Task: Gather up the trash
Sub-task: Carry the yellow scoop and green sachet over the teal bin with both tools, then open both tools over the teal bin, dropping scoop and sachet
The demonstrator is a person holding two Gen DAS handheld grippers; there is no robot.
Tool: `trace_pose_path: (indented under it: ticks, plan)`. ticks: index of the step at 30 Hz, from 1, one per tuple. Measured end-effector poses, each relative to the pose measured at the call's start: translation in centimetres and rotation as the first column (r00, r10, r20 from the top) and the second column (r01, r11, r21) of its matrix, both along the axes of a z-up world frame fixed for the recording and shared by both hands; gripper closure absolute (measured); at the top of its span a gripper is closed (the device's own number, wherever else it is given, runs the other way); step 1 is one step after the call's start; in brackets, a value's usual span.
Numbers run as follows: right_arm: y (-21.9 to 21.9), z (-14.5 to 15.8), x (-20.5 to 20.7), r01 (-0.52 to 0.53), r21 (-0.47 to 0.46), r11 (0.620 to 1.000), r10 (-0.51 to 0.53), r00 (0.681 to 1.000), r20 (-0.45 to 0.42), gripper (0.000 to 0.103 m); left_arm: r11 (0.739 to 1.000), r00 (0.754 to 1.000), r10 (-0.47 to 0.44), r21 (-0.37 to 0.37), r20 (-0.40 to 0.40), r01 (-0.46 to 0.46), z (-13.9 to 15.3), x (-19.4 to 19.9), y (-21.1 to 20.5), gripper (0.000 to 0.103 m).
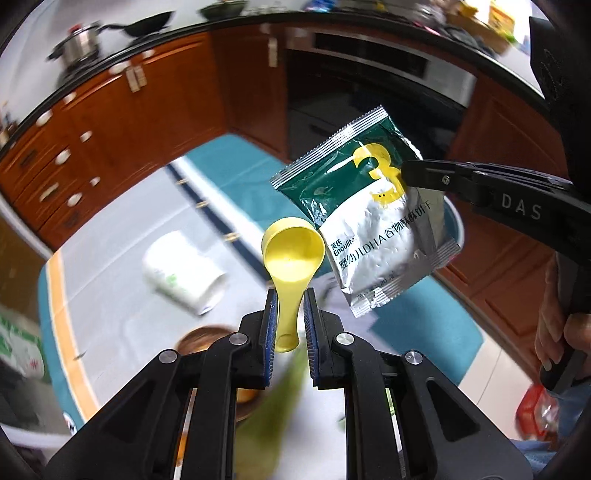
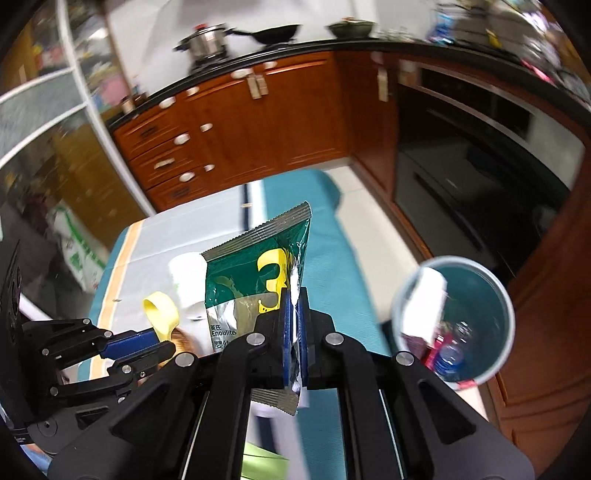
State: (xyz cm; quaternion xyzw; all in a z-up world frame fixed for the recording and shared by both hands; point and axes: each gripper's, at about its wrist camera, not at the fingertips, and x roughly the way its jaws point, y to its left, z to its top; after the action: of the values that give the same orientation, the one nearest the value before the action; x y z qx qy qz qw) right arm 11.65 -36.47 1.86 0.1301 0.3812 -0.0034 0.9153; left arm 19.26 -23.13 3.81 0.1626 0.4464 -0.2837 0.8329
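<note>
Left gripper (image 1: 290, 295): its jaws are pinching the handle of a yellow scoop (image 1: 291, 258), bowl pointing up and away, held in the air above the table (image 1: 110, 295).
Right gripper (image 2: 293, 295): its blue pads are pressing together on a green and silver snack packet (image 2: 255, 280), gripping it near the yellow "3".
Left wrist view only: the packet's whole printed face is showing, hanging from the right gripper's fingers (image 1: 424, 171), and a hand (image 1: 557, 325) is wrapping around that gripper's handle at the right edge.
Right wrist view only: a round blue bin (image 2: 506, 314) is standing on the floor to the right of the table, already holding a white carton, a bottle and other litter; the packet is not in it but well to its left.
White cup (image 1: 184, 273): lying on its side on the tablecloth, beyond the scoop; in the right wrist view it is mostly hiding behind the packet.
Background: wooden cabinets (image 2: 258, 122), a steel pot (image 2: 207, 40) and a black wok (image 2: 280, 33) on the counter, all blurring.
</note>
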Motion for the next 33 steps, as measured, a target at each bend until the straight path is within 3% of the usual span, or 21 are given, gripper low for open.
trace_pose_path:
  ticks: [9,19,26,33]
  plan:
    - [-11.1,-2.5,-3.5,0.191,0.031,0.981,-0.190,0.981,-0.027,0.099,0.983,0.984,-0.178,0.044,-0.032,0.179,-1.7,-1.0,-11.9,0.088]
    - [-20.9,-7.7,-4.1,0.365,-0.063,0.929,-0.370,0.921,-0.119,0.099,0.946,0.946,-0.281,0.120,-0.162,0.302,-6.9,0.0,-22.2,0.088]
    - [-22.6,-10.4,-2.2,0.363,-0.208,0.908,-0.401,0.898,-0.181,0.099,0.935,0.921,-0.288,0.131,-0.263,0.329,-11.3,1.8,-27.1,0.088]
    - [-23.4,-12.0,-0.2,0.336,-0.197,0.921,-0.376,0.899,-0.224,0.094,0.939,0.901,-0.282,0.099,-0.330,0.330,-13.2,2.7,-28.8,0.087]
